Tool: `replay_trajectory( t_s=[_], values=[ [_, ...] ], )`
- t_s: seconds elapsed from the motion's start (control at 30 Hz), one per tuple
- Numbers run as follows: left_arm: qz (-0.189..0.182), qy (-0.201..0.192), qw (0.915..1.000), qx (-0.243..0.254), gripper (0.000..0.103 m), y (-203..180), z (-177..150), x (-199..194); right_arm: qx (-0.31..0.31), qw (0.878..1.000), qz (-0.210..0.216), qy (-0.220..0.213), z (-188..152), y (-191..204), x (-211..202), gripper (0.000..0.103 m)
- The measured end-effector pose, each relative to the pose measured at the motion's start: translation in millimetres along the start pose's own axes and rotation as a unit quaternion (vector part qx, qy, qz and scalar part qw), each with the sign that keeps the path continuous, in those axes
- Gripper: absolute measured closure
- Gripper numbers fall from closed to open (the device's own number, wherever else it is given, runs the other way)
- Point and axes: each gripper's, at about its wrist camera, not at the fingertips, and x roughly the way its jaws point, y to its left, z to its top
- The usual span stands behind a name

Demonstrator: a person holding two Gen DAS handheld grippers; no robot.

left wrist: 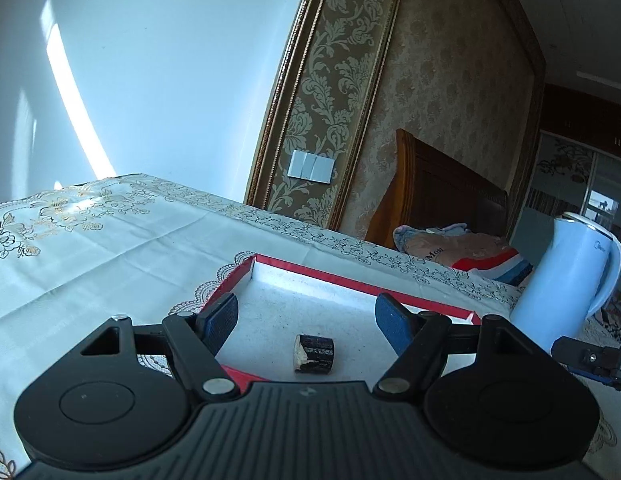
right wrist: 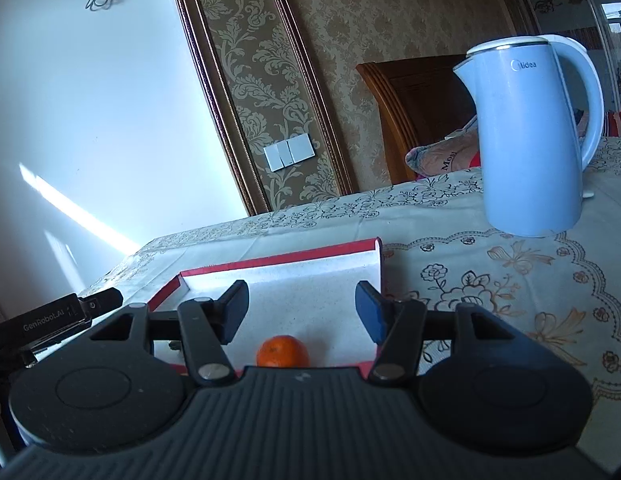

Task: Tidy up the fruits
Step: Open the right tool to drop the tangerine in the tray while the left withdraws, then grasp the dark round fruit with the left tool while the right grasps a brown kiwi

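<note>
A shallow red-rimmed box with a white floor lies on the table; it also shows in the right wrist view. In the left wrist view a short dark piece of sugarcane lies inside the box. My left gripper is open and empty, held above it with the piece below the jaws. In the right wrist view a small orange lies inside the box near its front edge. My right gripper is open and empty, just above and behind the orange.
A light blue electric kettle stands on the floral tablecloth to the right of the box; it also shows in the left wrist view. A wall and a wooden bed headboard lie beyond the table's far edge.
</note>
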Motion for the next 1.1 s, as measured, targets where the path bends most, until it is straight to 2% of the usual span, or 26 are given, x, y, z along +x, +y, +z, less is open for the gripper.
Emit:
replay_trajectory(
  t_s=[0.13, 0.37, 0.47, 0.63, 0.67, 0.87, 1.1],
  values=[
    [-0.007, 0.025, 0.9992, 0.031, 0.02, 3, -16, -21, -0.017, 0.999, 0.01, 0.032, -22, -6, -28, 0.046],
    [-0.004, 0.039, 0.9985, 0.039, 0.02, 24, -36, -49, -0.067, 0.994, 0.038, 0.08, -61, 9, -65, 0.046],
    [0.006, 0.049, 0.9979, 0.042, 0.02, 26, -41, -54, -0.094, 0.99, 0.042, 0.096, -71, 19, -67, 0.046],
    [0.015, 0.052, 0.9947, 0.088, 0.02, 18, -48, -61, -0.121, 0.985, 0.027, 0.119, -79, 32, -56, 0.047],
    [0.018, 0.053, 0.9937, 0.097, 0.02, 15, -49, -61, -0.12, 0.985, 0.026, 0.124, -79, 32, -54, 0.048],
    [0.026, 0.085, 0.9891, 0.117, 0.02, 12, -54, -54, -0.131, 0.979, 0.03, 0.156, -82, 37, -37, 0.075],
    [0.026, 0.115, 0.9861, 0.118, 0.02, 8, -53, -38, -0.121, 0.98, 0.029, 0.152, -81, 37, -34, 0.075]
  ],
)
